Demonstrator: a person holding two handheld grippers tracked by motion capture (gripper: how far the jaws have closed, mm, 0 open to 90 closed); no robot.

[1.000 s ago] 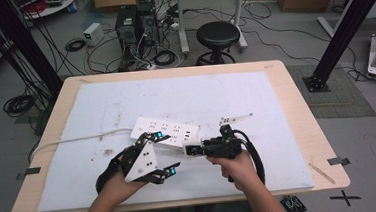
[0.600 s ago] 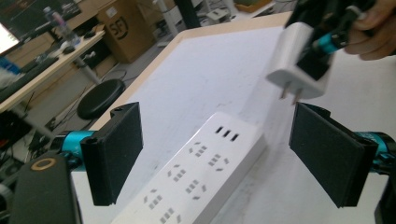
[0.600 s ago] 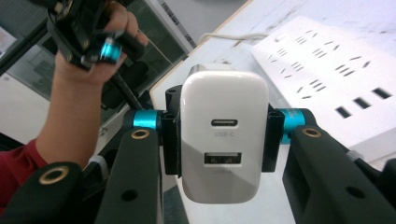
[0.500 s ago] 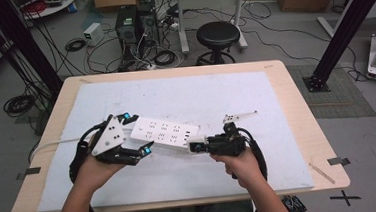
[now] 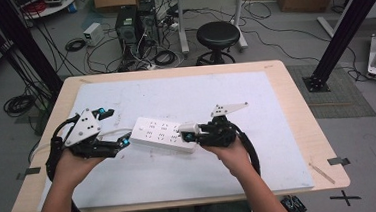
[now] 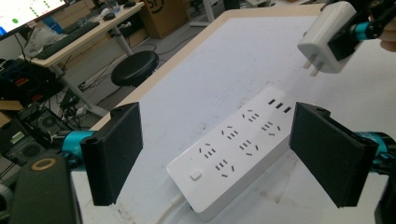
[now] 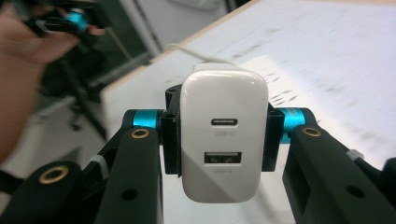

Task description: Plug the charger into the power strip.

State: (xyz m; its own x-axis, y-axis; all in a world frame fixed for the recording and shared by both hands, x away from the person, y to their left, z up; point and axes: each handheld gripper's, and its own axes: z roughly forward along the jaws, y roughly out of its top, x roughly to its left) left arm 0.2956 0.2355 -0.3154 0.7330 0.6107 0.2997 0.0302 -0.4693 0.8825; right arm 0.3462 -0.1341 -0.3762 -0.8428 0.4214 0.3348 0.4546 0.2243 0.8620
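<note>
While the white power strip (image 5: 162, 134) lies flat on the white sheet (image 5: 256, 111) that covers the wooden tabletop (image 5: 296, 103), a person's two hands hold a tool at either end of it. The left tool (image 5: 123, 141) sits just beside the strip's left end in the high view, held in the left hand (image 5: 75, 164), and its two black pads stand wide apart with nothing between them. Seen from the left gripper view, the power strip (image 6: 238, 149) lies between and beyond those spread pads (image 6: 119, 151), its rows of sockets facing up, a small square button near its closer end and a white cord (image 6: 168, 212) leaving that end toward the bottom of the view.

The right tool (image 5: 188, 133), held in the right hand (image 5: 231, 150), is closed on a white USB charger (image 5: 186, 130), which hangs over the strip's right end in the high view. In the right gripper view the charger (image 7: 224, 140) is clamped by its two sides between the pads, its rear face toward the camera with a USB-C port above a USB-A port. From the left gripper view the charger (image 6: 327, 39) hangs in the air above the far end of the strip, its two metal prongs pointing down and toward the strip, clear of the sockets.

Beyond the tabletop, a black round stool (image 5: 217, 34) stands on the floor among loose cables and computer cases (image 5: 137, 22).
</note>
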